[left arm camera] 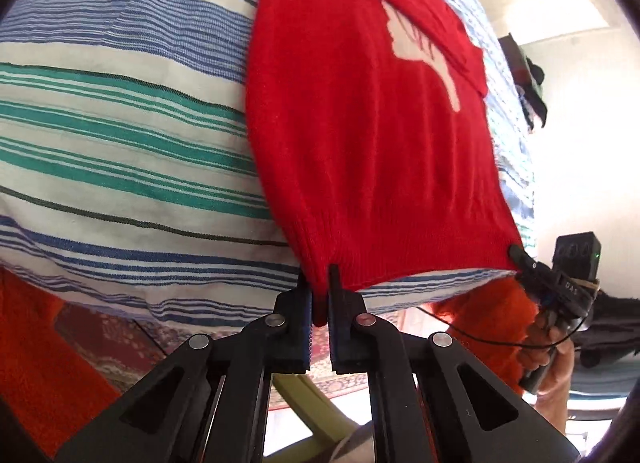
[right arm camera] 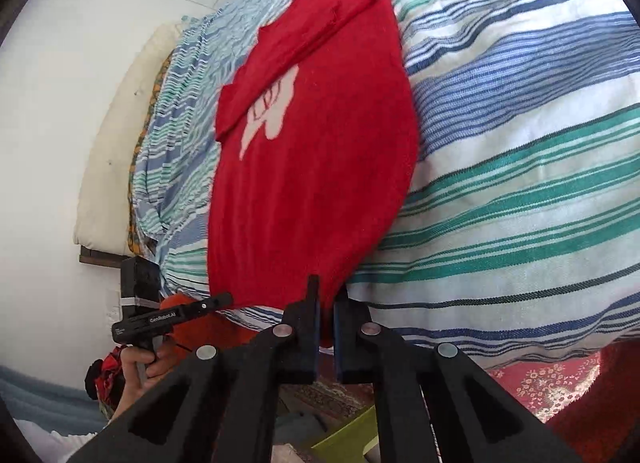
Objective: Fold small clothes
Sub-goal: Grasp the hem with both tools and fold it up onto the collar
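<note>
We hold the red sweater [left arm camera: 360, 151] by its 2 hem corners: the left gripper [left arm camera: 320, 295] and right gripper [right arm camera: 326, 311] each pinch it closed. It lies flat on the striped bedspread [left arm camera: 120, 123], its long axis running straight ahead of both grippers, so neither is nearer the far end.

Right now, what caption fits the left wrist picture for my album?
Left tongs pinch the red sweater's hem on the striped bedsheet.

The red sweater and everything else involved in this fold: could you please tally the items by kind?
Red sweater: 1
Striped bed cover: 1
Grippers: 2, the left gripper and right gripper, each shut on a corner of the sweater's hem
Total: 4
</note>
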A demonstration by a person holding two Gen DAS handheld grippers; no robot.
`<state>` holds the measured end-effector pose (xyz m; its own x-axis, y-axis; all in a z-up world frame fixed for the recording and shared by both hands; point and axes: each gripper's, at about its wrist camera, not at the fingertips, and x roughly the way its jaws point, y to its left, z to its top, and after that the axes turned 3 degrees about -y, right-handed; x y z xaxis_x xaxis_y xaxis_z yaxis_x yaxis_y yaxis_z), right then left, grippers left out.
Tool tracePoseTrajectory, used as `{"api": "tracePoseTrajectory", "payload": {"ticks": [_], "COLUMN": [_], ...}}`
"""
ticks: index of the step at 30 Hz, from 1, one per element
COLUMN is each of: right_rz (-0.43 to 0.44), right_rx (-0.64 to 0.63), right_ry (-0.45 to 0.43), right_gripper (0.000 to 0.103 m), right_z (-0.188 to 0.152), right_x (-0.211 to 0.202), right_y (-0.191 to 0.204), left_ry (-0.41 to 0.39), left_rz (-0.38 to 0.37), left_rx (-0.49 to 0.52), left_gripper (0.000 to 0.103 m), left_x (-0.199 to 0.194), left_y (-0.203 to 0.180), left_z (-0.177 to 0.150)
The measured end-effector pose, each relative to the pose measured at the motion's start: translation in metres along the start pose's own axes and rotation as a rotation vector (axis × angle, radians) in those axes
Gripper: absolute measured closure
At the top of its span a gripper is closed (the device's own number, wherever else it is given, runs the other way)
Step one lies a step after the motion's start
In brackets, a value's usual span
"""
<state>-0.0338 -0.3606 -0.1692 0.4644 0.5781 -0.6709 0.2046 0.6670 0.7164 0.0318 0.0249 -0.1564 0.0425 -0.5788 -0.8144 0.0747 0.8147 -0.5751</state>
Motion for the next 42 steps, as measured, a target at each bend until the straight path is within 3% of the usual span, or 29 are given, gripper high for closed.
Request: {"api": "tracePoseTrajectory", "payload": {"ticks": [4,7,12,19,26,27,29,30,32,35,37,38,40,42], "right_rz": [0.080,0.141,0.093,0.032,-0.047,-0.046,-0.099,-0.137,-0.194,-0.218,-0.213,-0.181,-0.096,-0.041], "right_rx": [0.014,0.042,0.031,0.032,-0.016,-0.015,-0.011,-0.013,-0.038,-0.130,-0.206,-0.251,-0.334,-0.388], "right_ry": [-0.078,-0.147,-0.244,-0.318,-0.313,-0.309,-0.303,-0.300,-0.303,-0.339,-0.348,-0.331,-0.262,-0.172], "right_gripper": [0.098,0.098,0.098,0.098,0.098,0.098,0.091,0.080,0.070,0.070,0.070,0.070,0.070,0.067], "right_z": [0.010,0.033,0.108,0.239,0.340,0.348,0.360,0.364,0.365,0.362,0.349,0.340,0.318,0.290], "right_x": [-0.023,-0.028,-0.012,0.039,0.097,0.105,0.117,0.122,0.121,0.103,0.088,0.083,0.086,0.098], "right_y": [0.011,0.017,0.024,0.032,0.036,0.033,0.026,0.024,0.021,0.029,0.043,0.051,0.065,0.069], "left_ry": [-0.069,-0.143,-0.247,-0.320,-0.337,-0.342,-0.352,-0.364,-0.410,-0.486,-0.514,-0.506,-0.451,-0.388], "left_rz": [-0.114,-0.165,-0.118,-0.075,0.057,0.102,0.170,0.189,0.220,0.222,0.188,0.172,0.152,0.206], "left_rx": [-0.041,-0.049,-0.026,-0.051,-0.050,-0.044,-0.044,-0.047,-0.045,0.009,0.118,0.190,0.320,0.378], "left_gripper": [0.099,0.099,0.099,0.099,0.097,0.092,0.067,0.051,0.048,0.048,0.048,0.046,0.031,0.022], "left_x": [-0.025,-0.037,-0.035,-0.002,0.039,0.044,0.049,0.048,0.037,0.011,0.002,0.005,0.022,0.051], "left_y": [-0.013,-0.025,-0.045,-0.067,-0.056,-0.052,-0.045,-0.042,-0.036,-0.041,-0.057,-0.068,-0.083,-0.080], "left_z": [0.019,0.059,0.153,0.296,0.384,0.390,0.402,0.406,0.408,0.388,0.360,0.346,0.313,0.289]}}
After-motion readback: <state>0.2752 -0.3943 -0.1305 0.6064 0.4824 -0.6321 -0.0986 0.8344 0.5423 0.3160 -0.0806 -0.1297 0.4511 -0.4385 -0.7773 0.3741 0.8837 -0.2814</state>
